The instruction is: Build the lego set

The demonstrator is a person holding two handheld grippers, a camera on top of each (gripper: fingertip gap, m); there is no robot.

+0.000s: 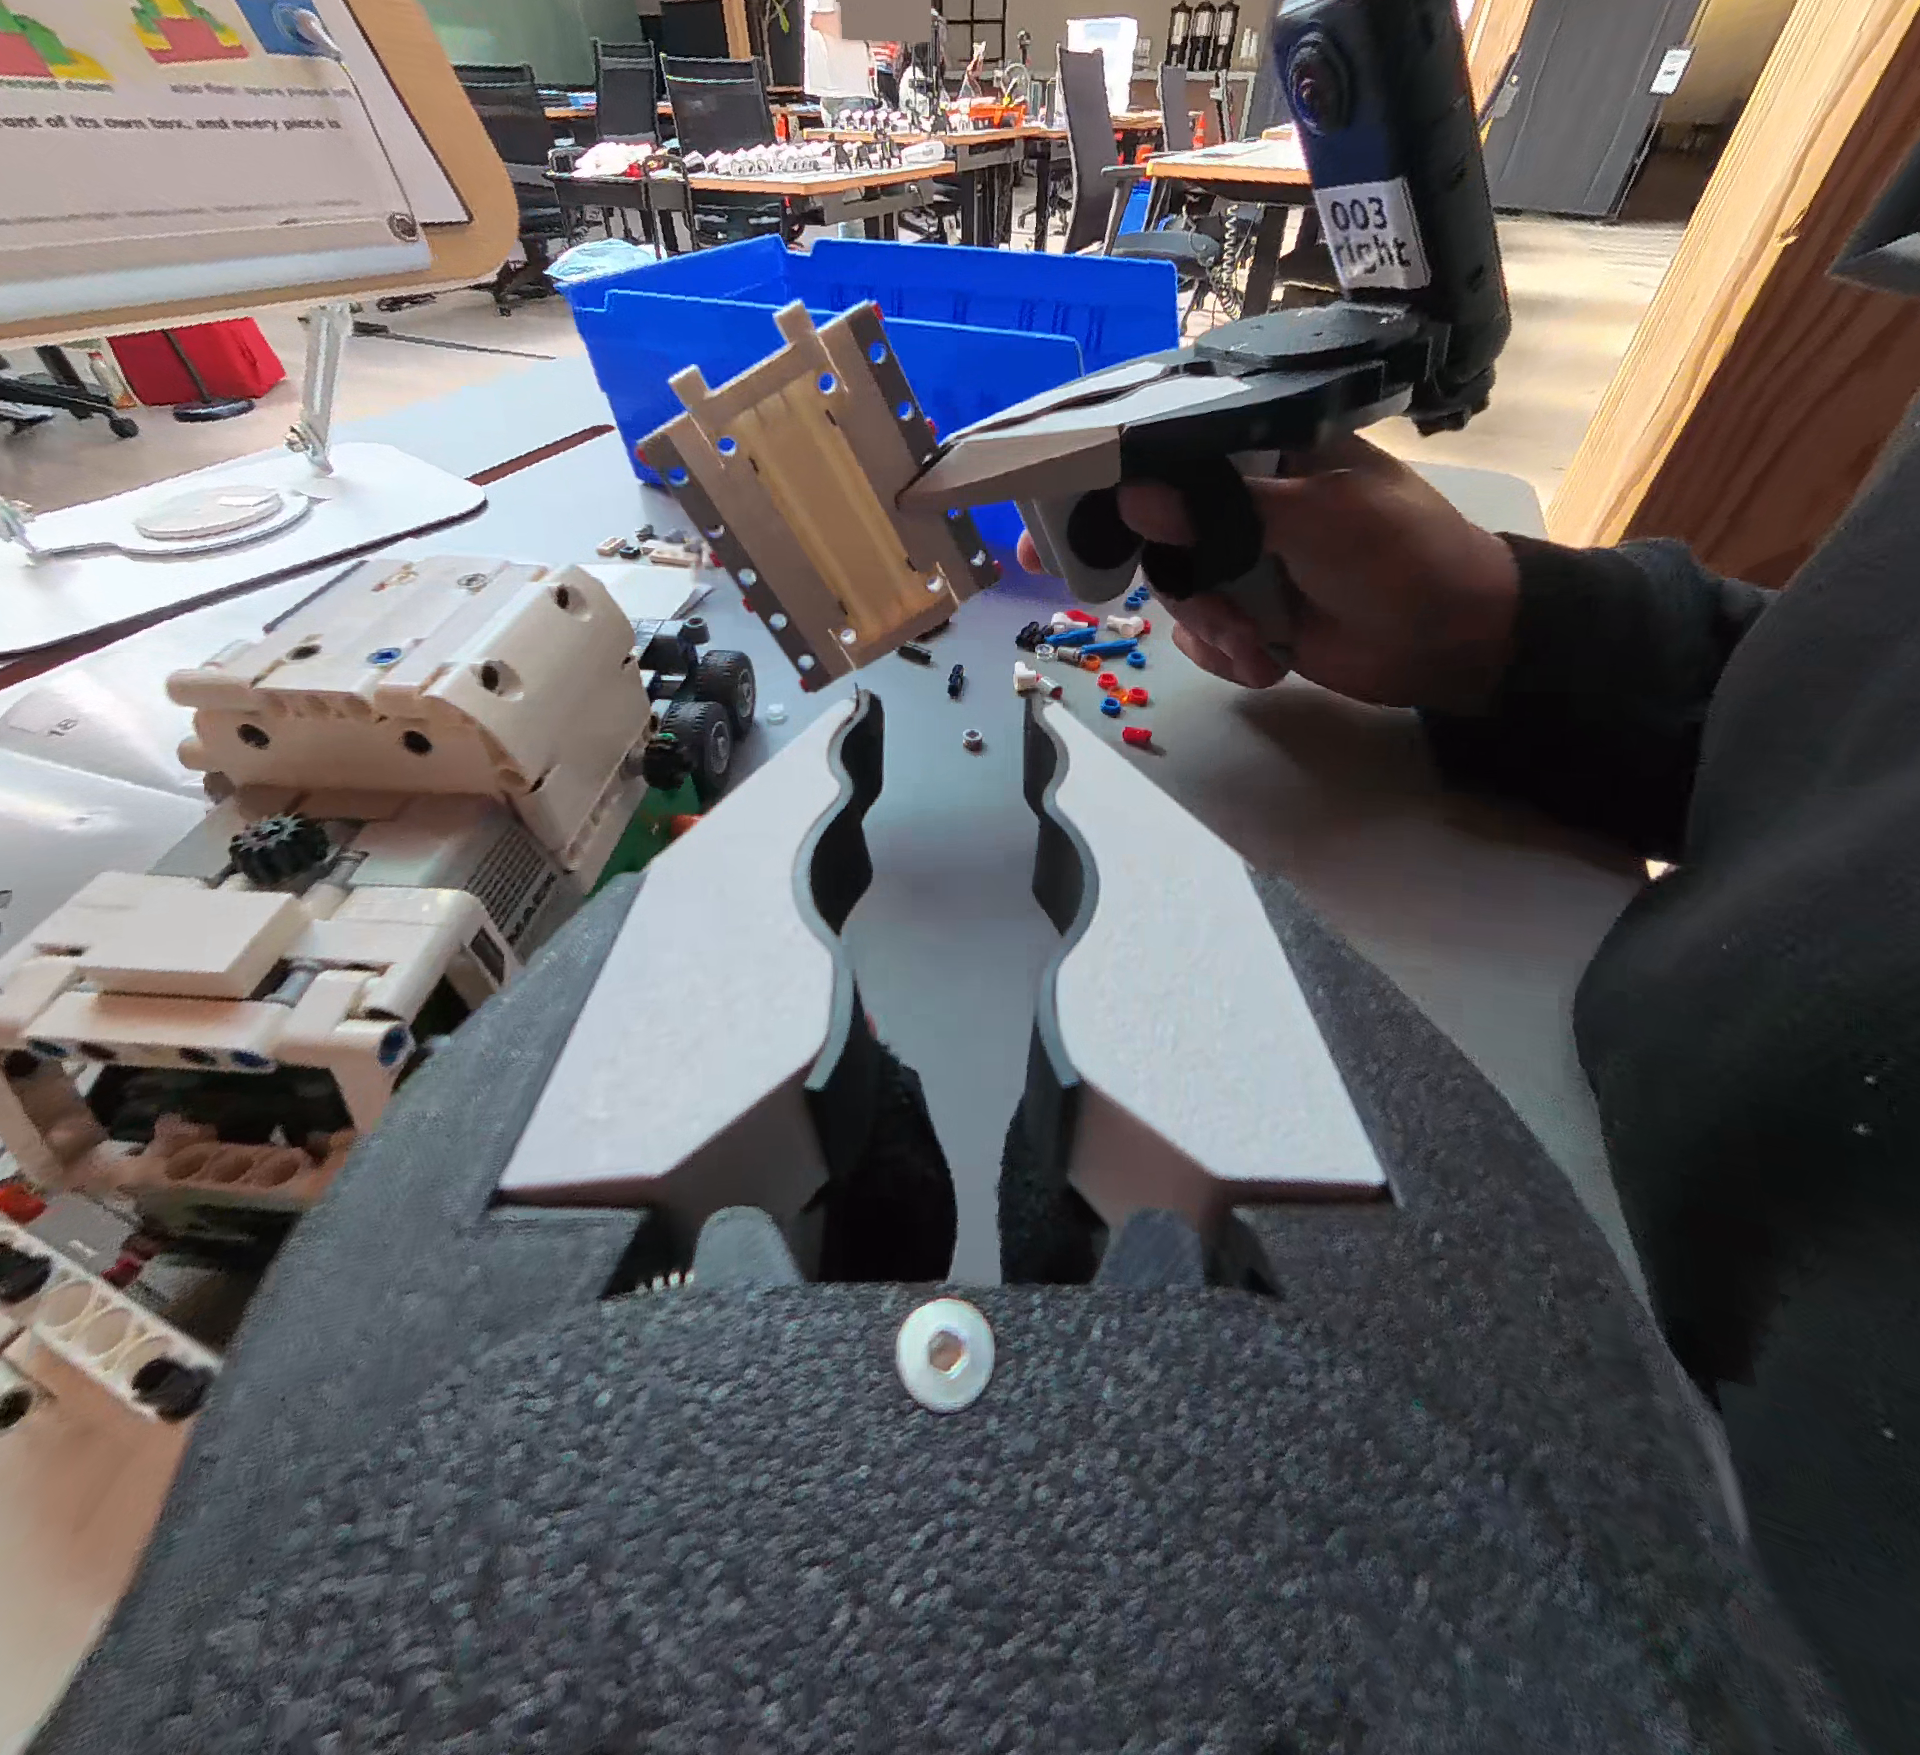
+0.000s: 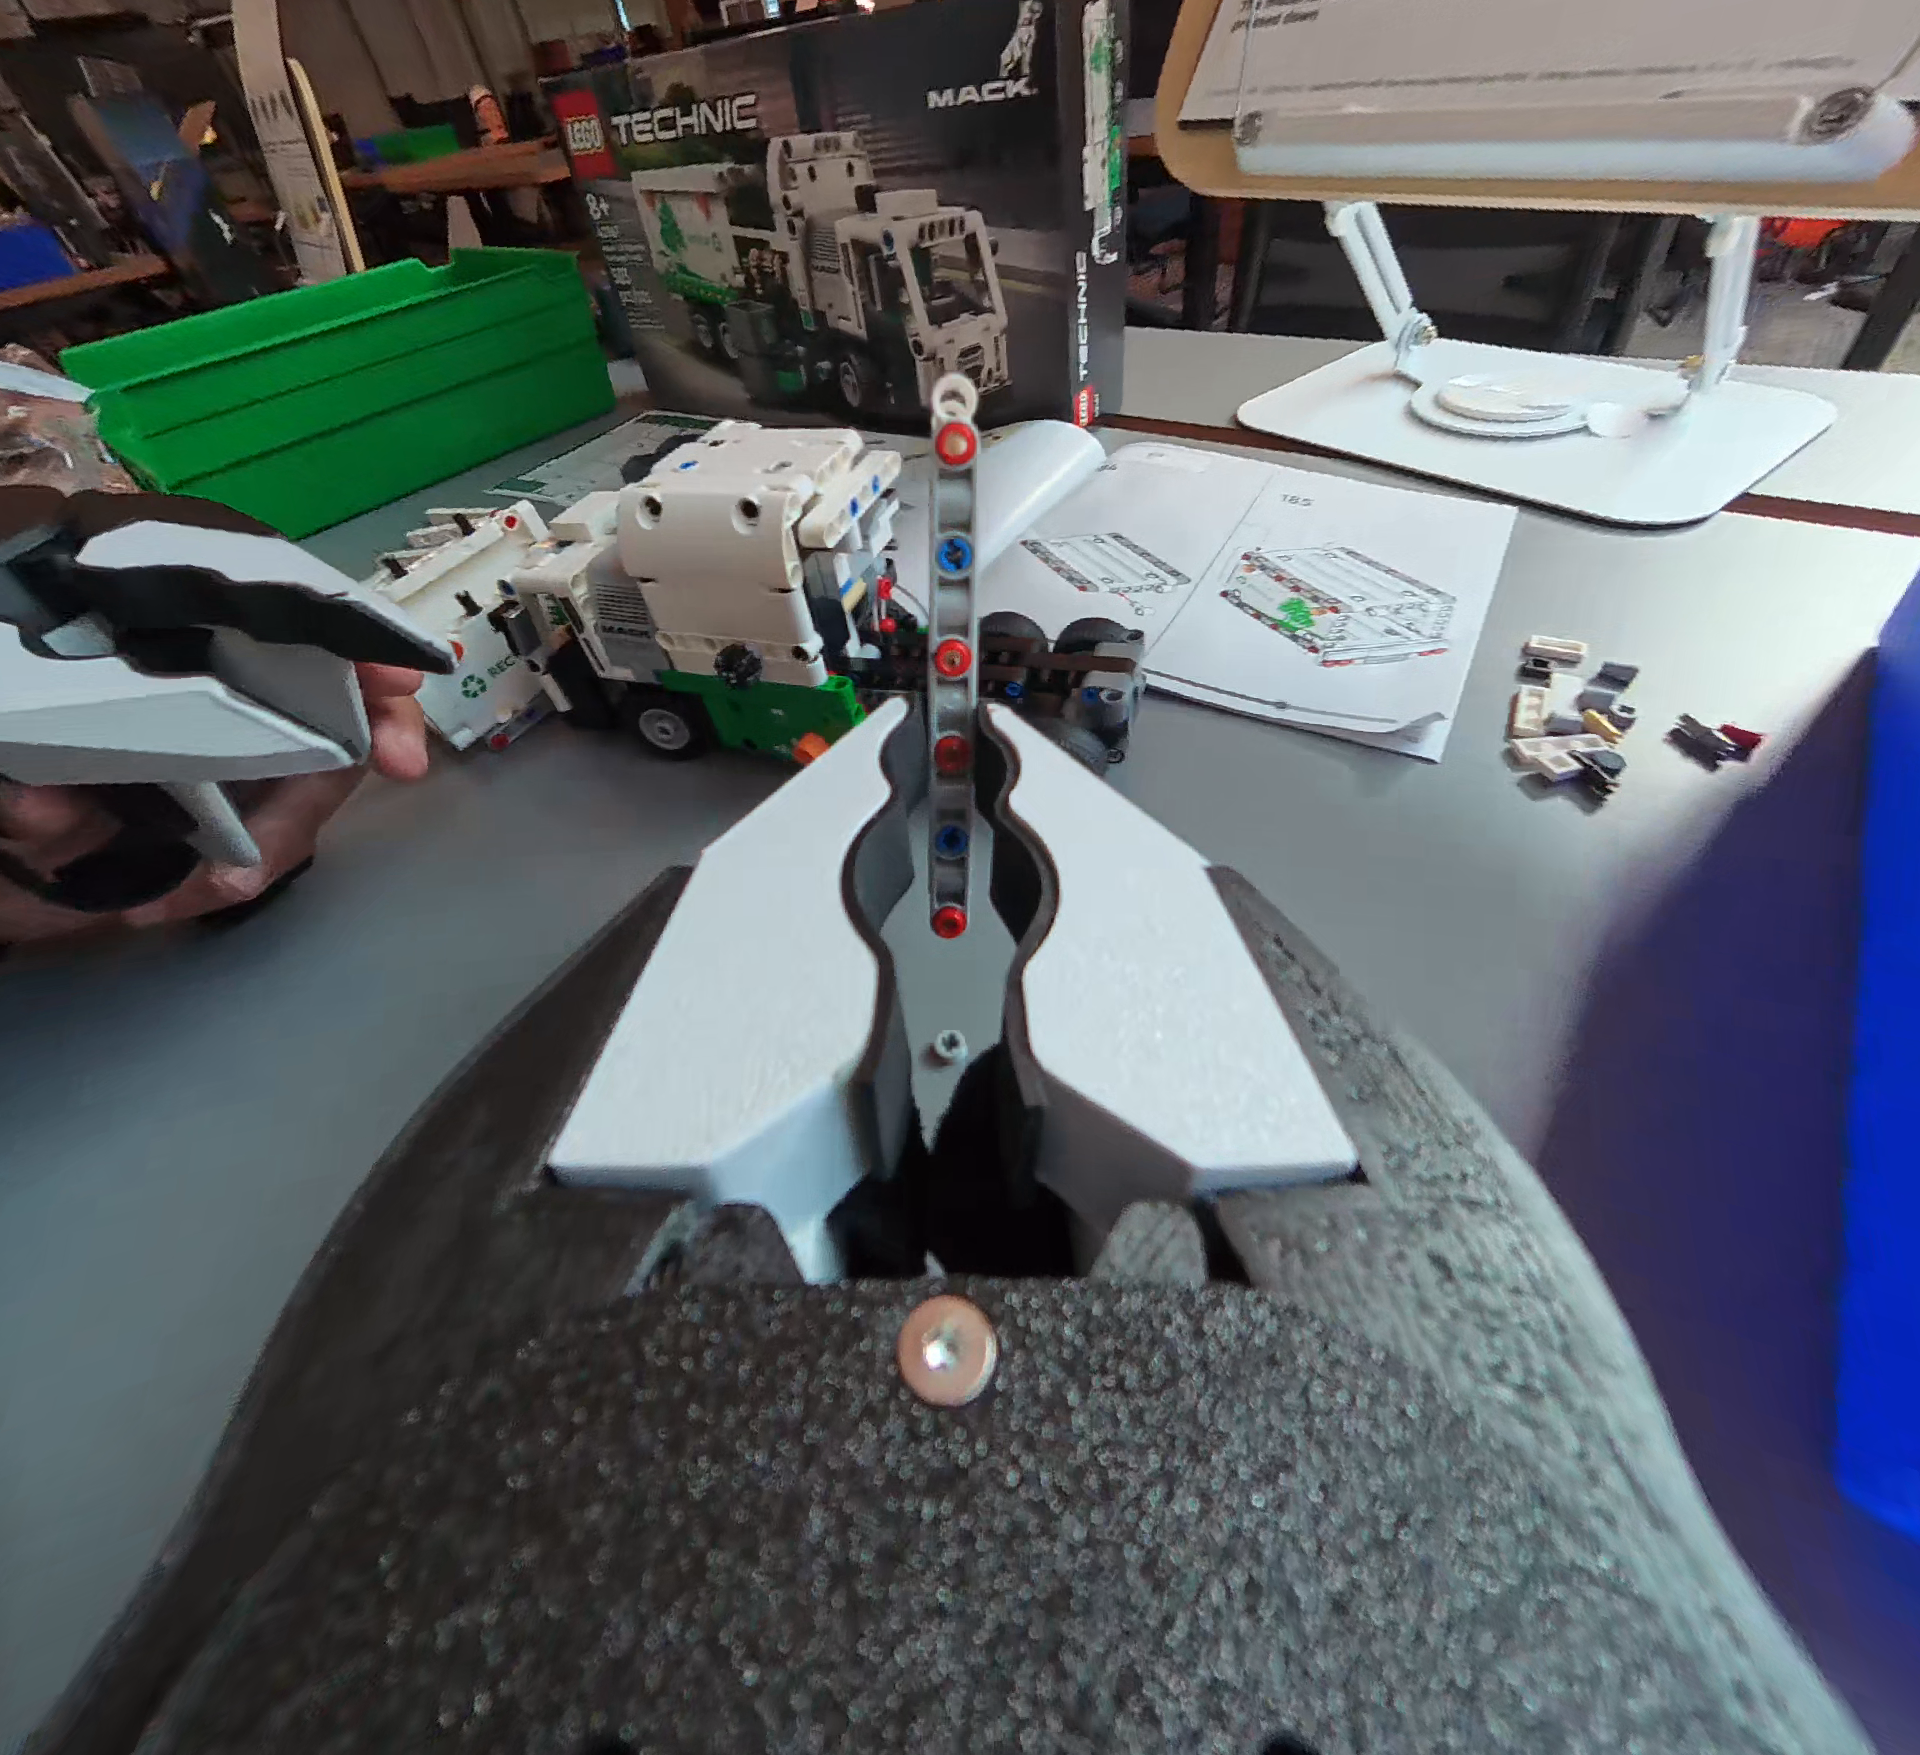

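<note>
Left wrist view: right gripper (image 1: 914,484) clamps the panel (image 1: 821,500) aloft for fitting; left gripper (image 1: 951,718) gapes empty.

Flat tan-and-grey lego panel (image 1: 821,500) with red and blue pins along both grey side beams: clamped in the right claw (image 1: 914,484), held tilted above the desk (image 1: 1351,770), centre of the left wrist frame. In the right wrist frame it shows edge-on (image 2: 951,656) between the fingers. Part-built white-and-green lego truck (image 2: 707,604) stands on the desk, centre-left there. Loose small red, blue and white lego pieces (image 1: 1091,666) lie scattered on the desk below the panel.
</note>
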